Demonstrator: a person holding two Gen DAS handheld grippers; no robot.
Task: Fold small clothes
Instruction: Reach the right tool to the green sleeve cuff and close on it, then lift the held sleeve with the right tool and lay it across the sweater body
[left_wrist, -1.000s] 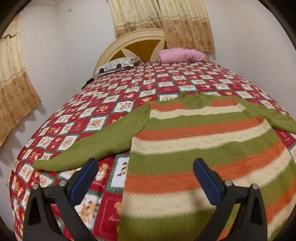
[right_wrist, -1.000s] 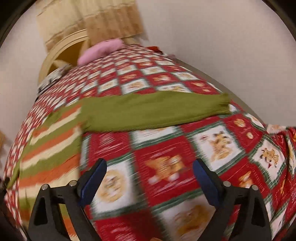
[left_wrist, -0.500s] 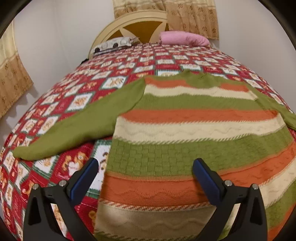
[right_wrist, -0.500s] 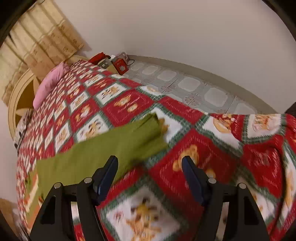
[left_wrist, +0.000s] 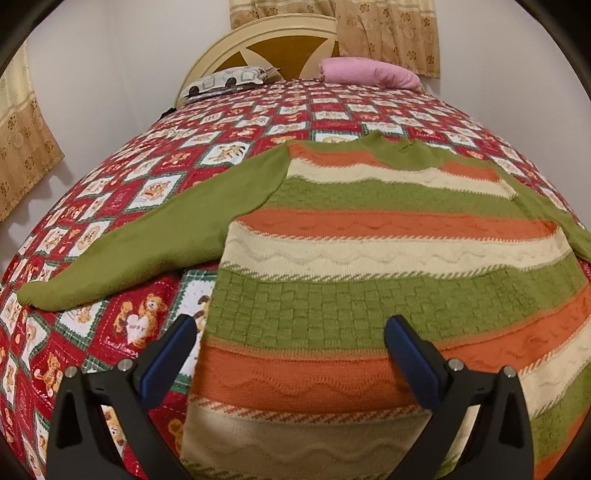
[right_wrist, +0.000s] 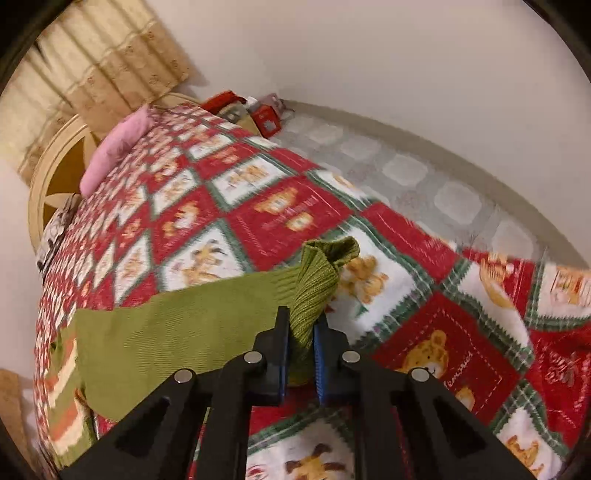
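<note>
Now, sleeve cuff (right_wrist: 317, 284) pinched in right gripper (right_wrist: 301, 332), apparently lifted slightly.

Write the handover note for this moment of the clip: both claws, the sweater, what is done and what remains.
Right claw: shut on the cuff of the sweater's green sleeve; the cuff is bunched and lifted off the bedspread.
Left claw: open, holding nothing, poised over the lower left part of the striped sweater.
Sweater lies spread flat on the bed, collar toward the headboard, other sleeve stretched out to the side.
Done: one cuff gripped. No fold made yet.
Left: bring this sleeve across the body, likely the same for the other sleeve, then fold the body.
</note>
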